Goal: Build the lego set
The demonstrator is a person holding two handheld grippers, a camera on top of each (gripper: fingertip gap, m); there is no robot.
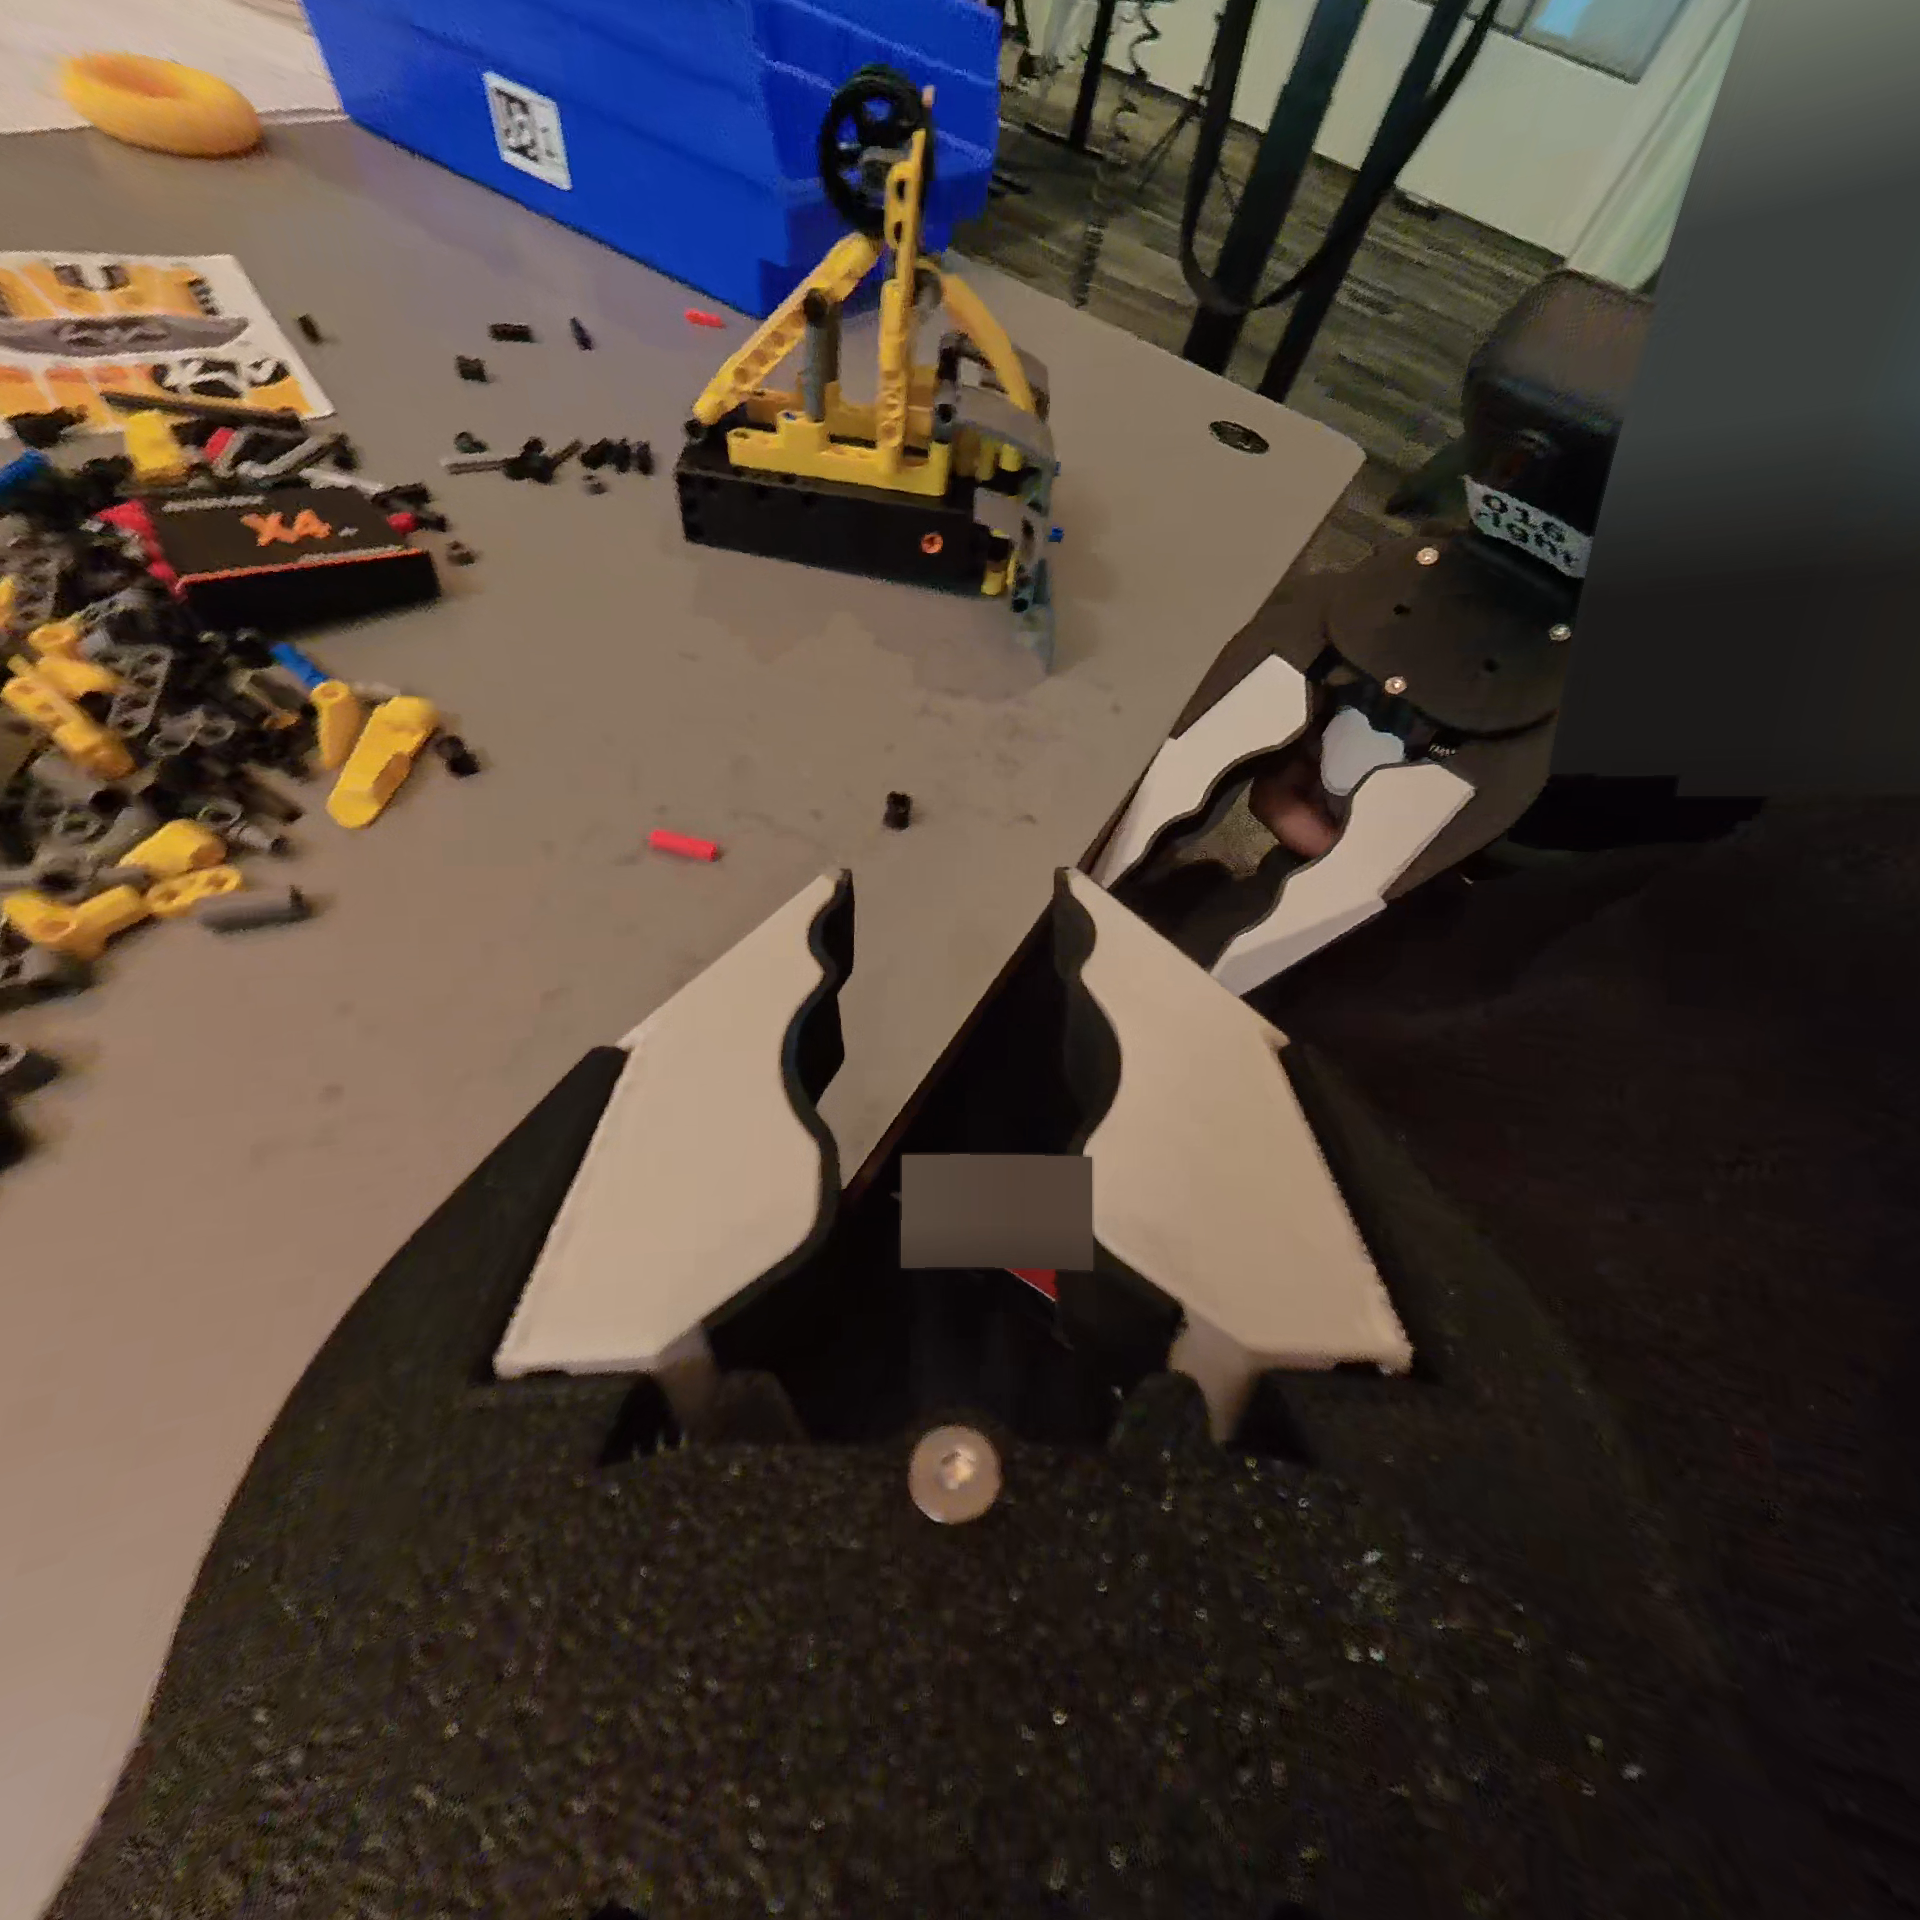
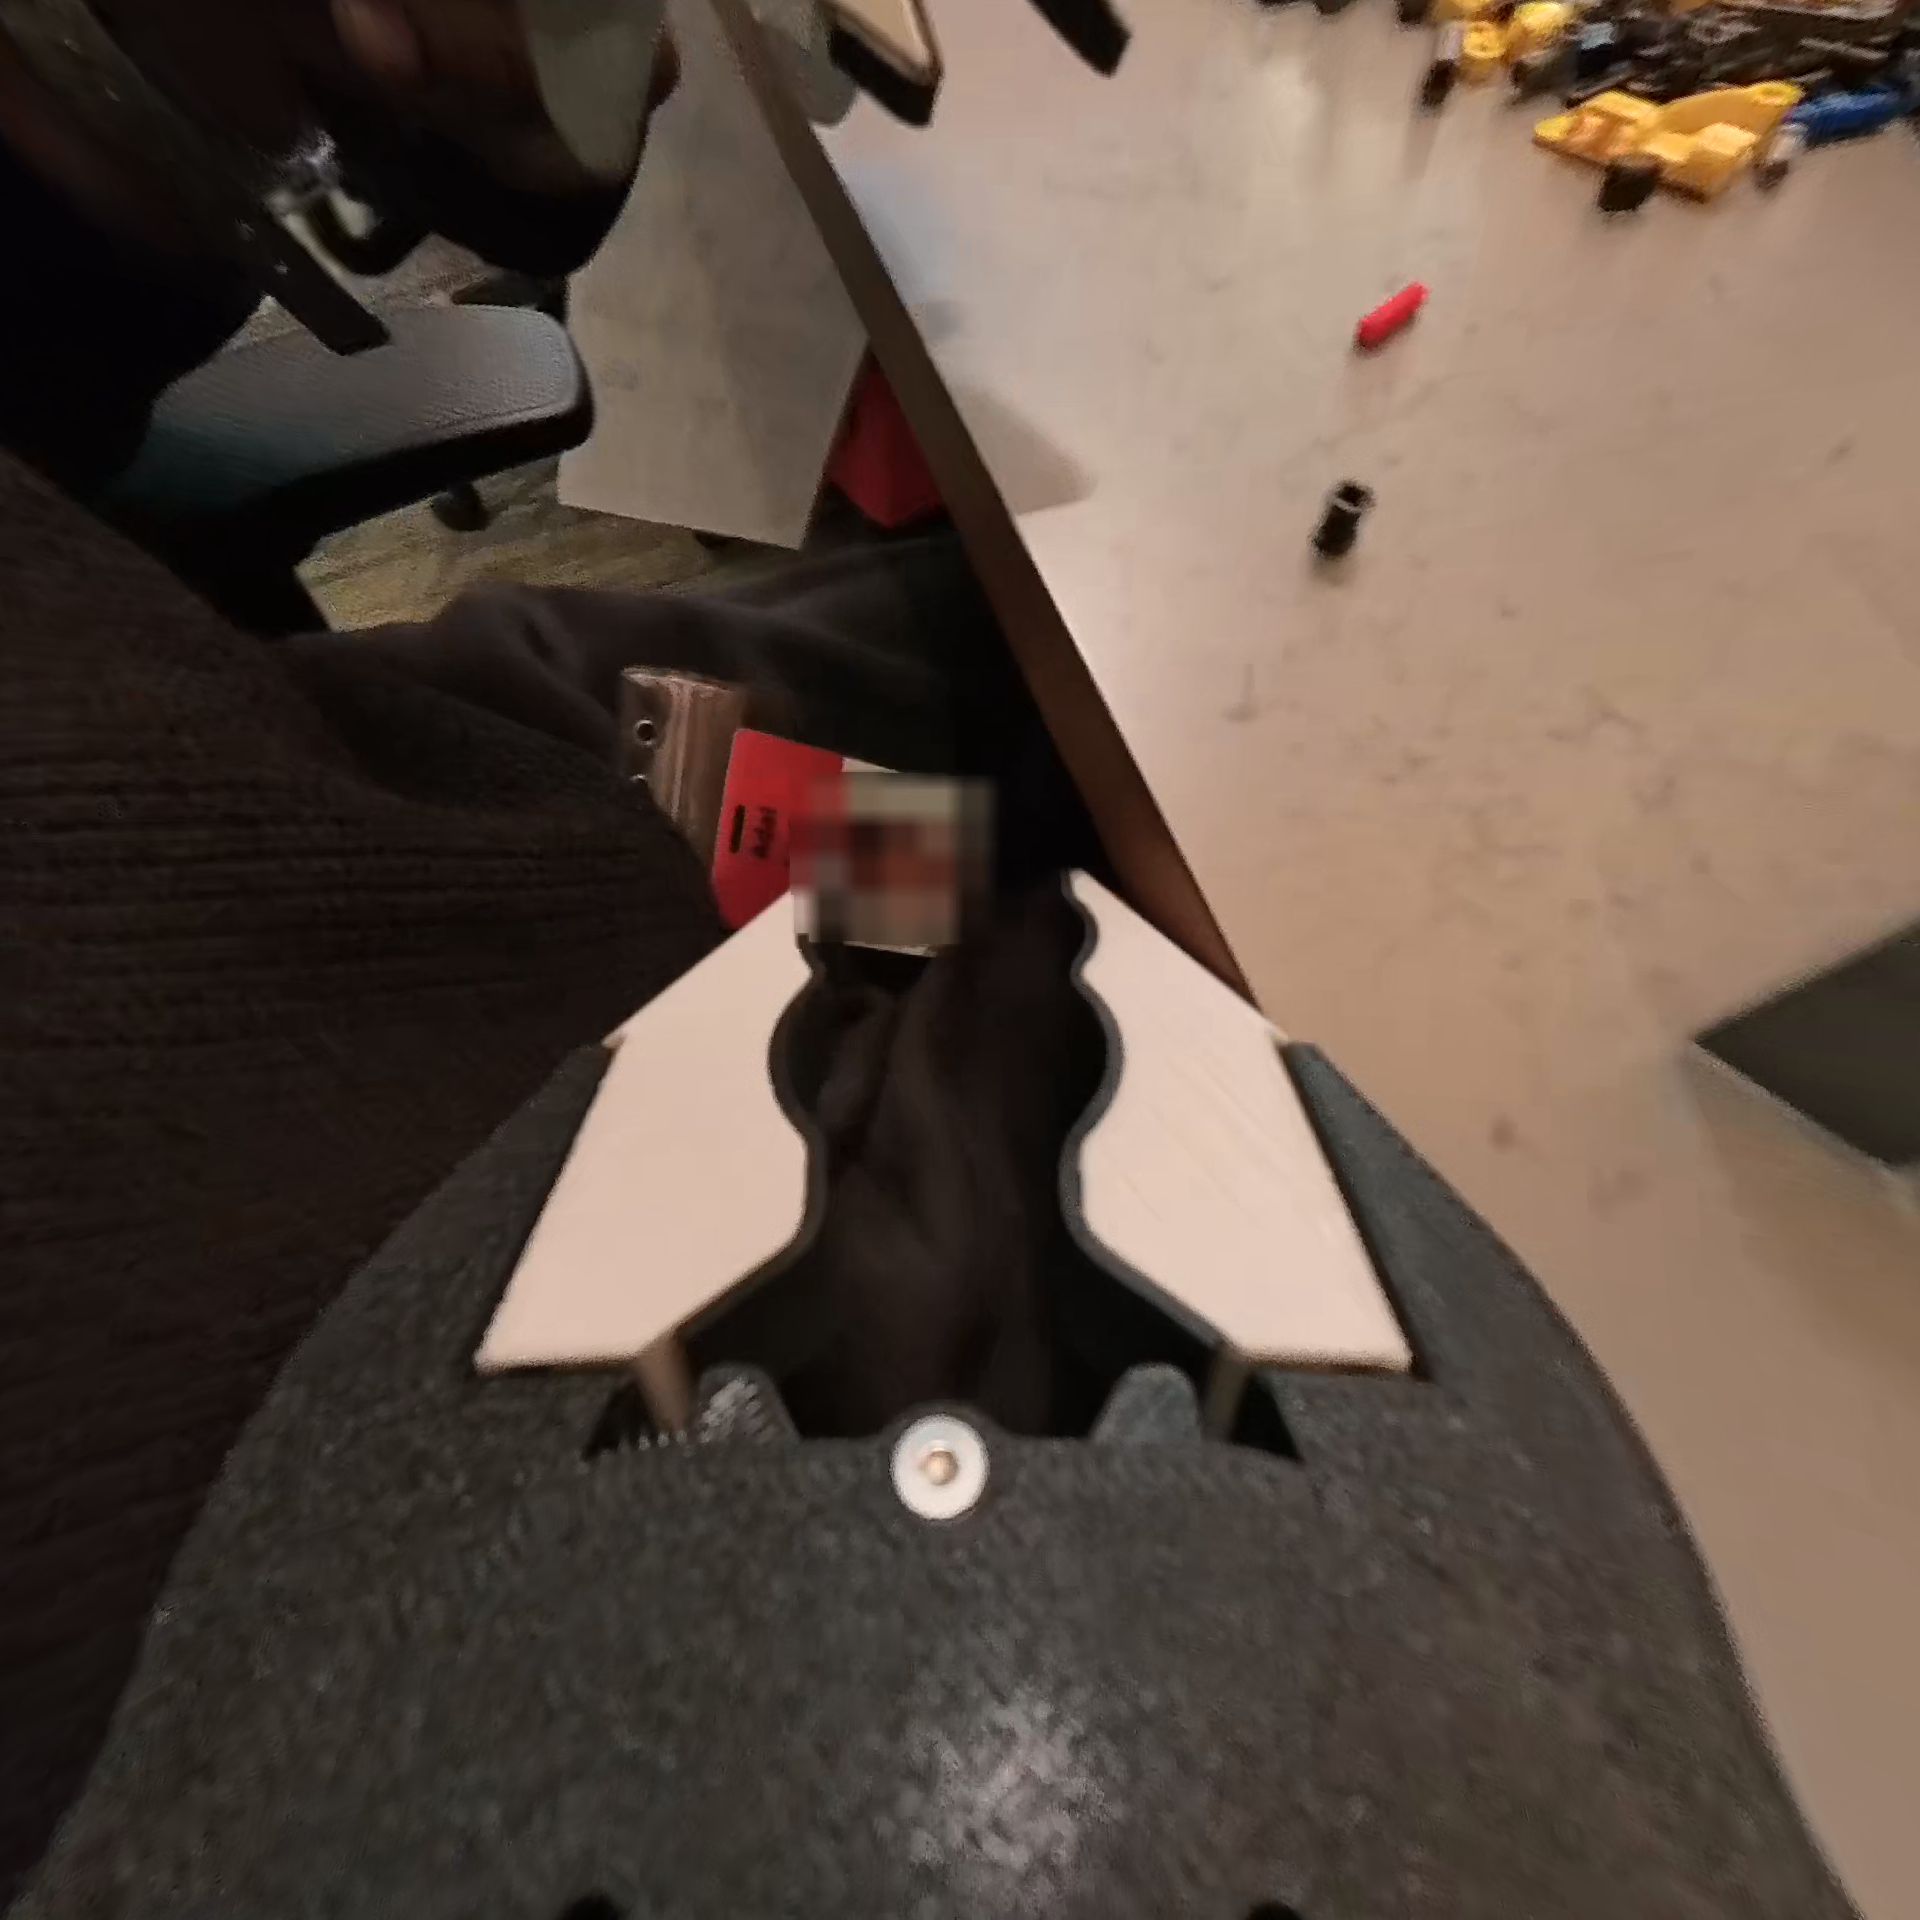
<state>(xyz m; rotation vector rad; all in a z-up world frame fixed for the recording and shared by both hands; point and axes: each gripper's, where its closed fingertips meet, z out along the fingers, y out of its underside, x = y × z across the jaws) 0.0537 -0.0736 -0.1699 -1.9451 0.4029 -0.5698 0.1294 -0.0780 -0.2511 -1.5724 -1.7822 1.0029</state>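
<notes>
My left gripper [image 1: 954,883] is open and empty, held over the near right edge of the grey table [image 1: 623,1039]. A small black connector [image 1: 897,809] and a red pin [image 1: 684,845] lie just ahead of it. Farther off stands a yellow and black brick model [image 1: 873,447] with a black wheel on top. My right gripper [image 2: 940,914] is open and empty, off the table's edge over dark clothing. It also shows in the left wrist view [image 1: 1299,821], to the right of the left gripper. The red pin [image 2: 1390,316] and black connector [image 2: 1342,516] show in the right wrist view.
A pile of loose yellow, black and grey parts [image 1: 135,707] and a black box [image 1: 291,551] lie at the left. A blue bin [image 1: 665,135] and a yellow ring [image 1: 156,104] stand at the back. A sticker sheet [image 1: 135,332] lies at the left. A red card [image 2: 769,821] hangs on the clothing. Tip to tip, the grippers are about 11 cm apart.
</notes>
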